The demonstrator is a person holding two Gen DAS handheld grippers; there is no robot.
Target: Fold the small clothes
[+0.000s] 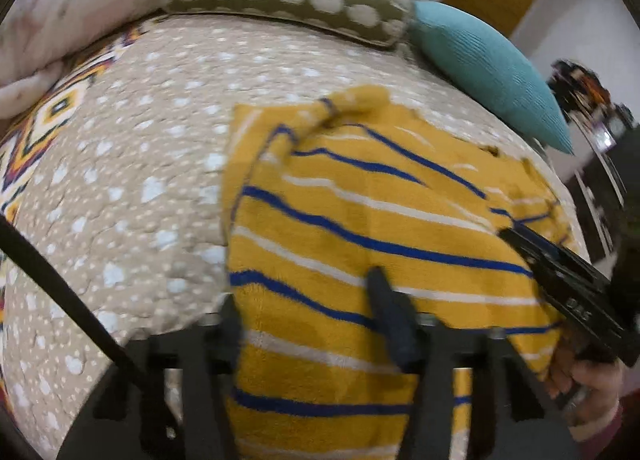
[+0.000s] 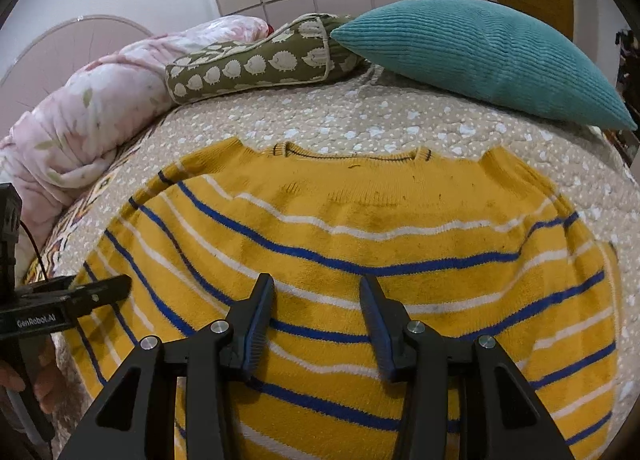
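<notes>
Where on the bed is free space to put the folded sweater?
Free: the dotted bedspread between the sweater's collar and the hedgehog cushion; also left of the sweater, toward the pink quilt. Crowded: the far edge, with the teal pillow.

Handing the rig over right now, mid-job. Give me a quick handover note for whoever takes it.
Left gripper: appears closed on the left edge of the yellow striped sweater, with fabric filling the gap between its fingers. The view is blurred.
Right gripper: open, above the sweater's lower middle, gripping nothing.
Sweater: spread on the dotted bed cover, collar toward the teal cushion.
Done: laid out; the left side looks partly lifted.
Left: fold both sides in, fold the body up, then set it aside.
</notes>
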